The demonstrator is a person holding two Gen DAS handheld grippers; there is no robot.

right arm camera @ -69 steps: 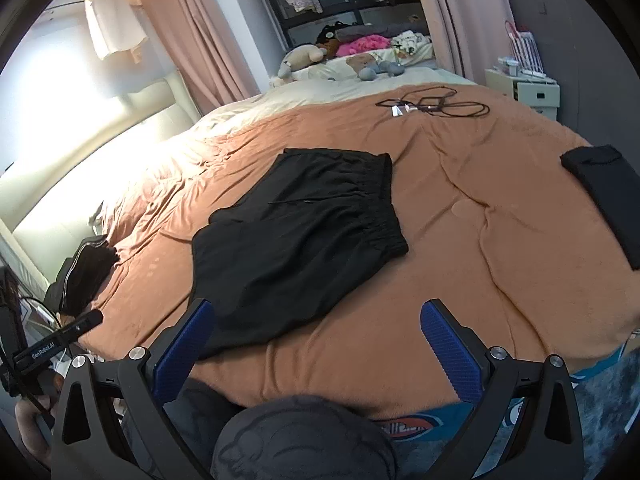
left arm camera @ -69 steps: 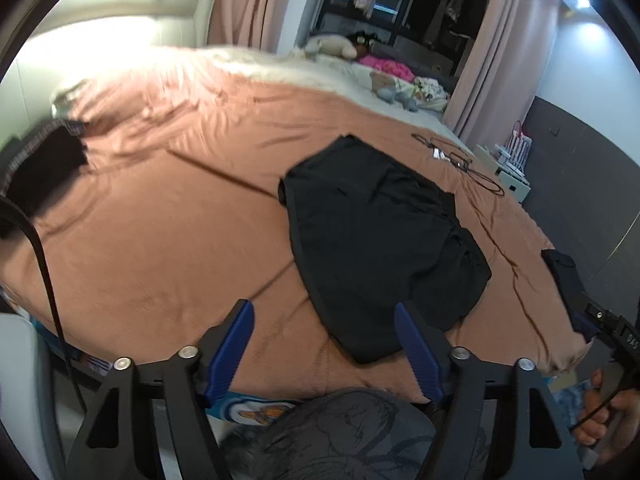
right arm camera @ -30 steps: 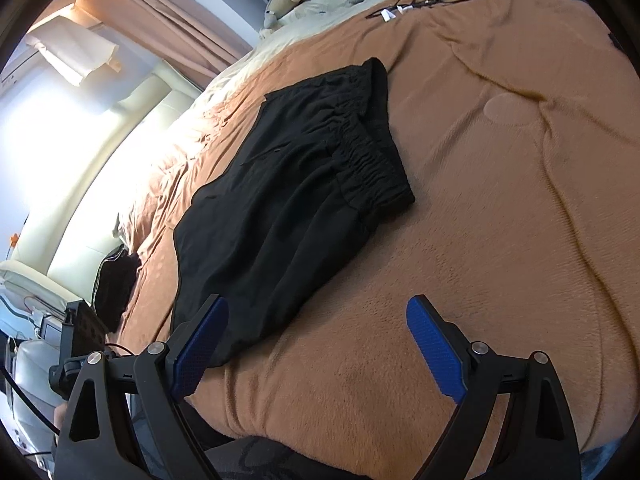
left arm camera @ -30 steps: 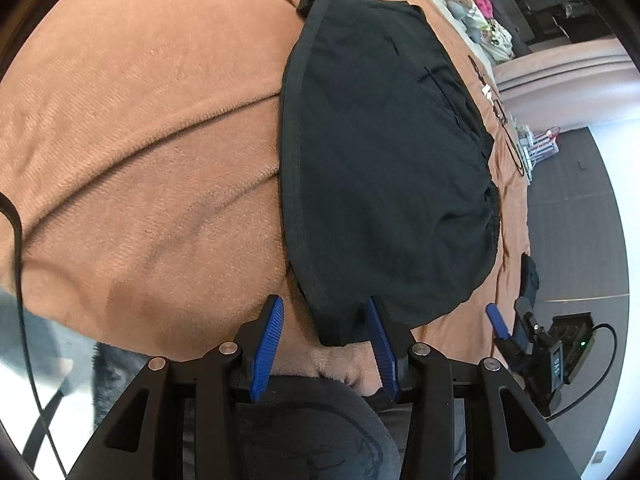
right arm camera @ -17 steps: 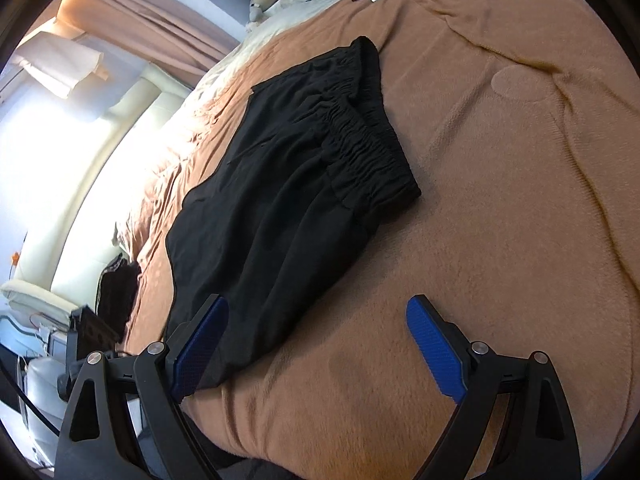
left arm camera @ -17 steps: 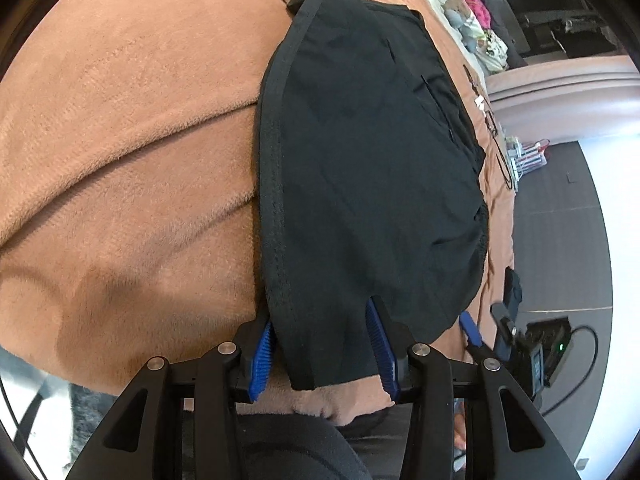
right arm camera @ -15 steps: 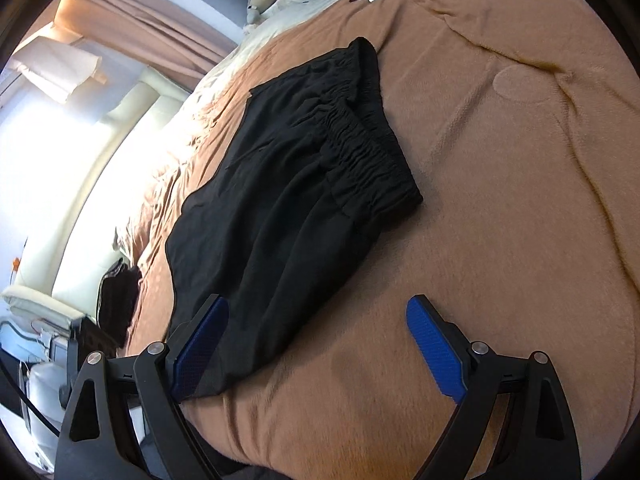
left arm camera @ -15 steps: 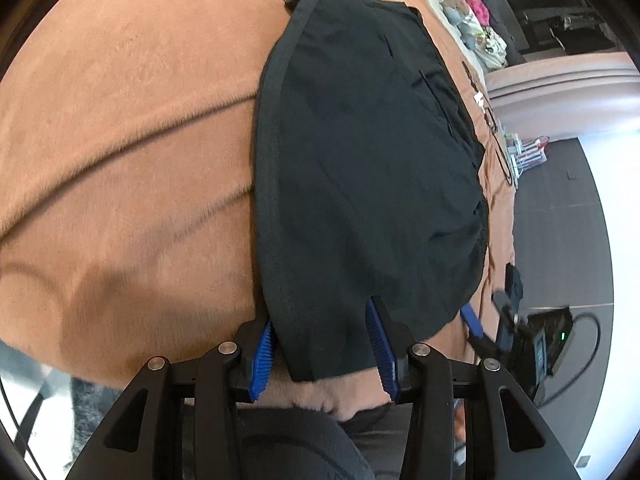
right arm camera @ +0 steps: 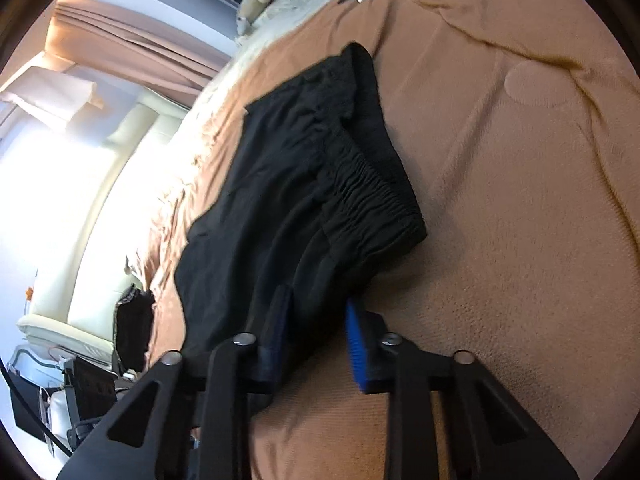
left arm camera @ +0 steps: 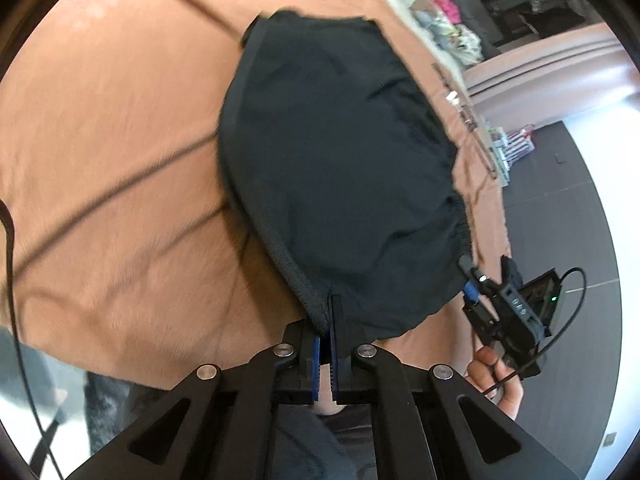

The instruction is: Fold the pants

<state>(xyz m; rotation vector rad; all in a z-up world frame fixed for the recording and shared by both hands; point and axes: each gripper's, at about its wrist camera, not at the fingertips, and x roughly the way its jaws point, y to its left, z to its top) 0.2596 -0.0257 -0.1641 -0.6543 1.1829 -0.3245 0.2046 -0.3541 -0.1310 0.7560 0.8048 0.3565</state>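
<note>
Pants (left arm camera: 340, 168) black, spread flat on brown blanket (left arm camera: 112, 184), elastic waistband (right arm camera: 372, 184) on the right side. Left gripper (left arm camera: 325, 344): blue pads pressed together, pinching the hem corner at the near edge. Right gripper (right arm camera: 316, 340): jaws part-spread, straddling the pants' near edge by the waistband, not visibly clamped. Right hand (left arm camera: 496, 380) seen from left wrist view. No readable writing or labels.

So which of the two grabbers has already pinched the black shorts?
The left gripper: its jaws are closed on the hem of the black shorts. The right gripper has jaws apart around the near edge, not pinching.
</note>
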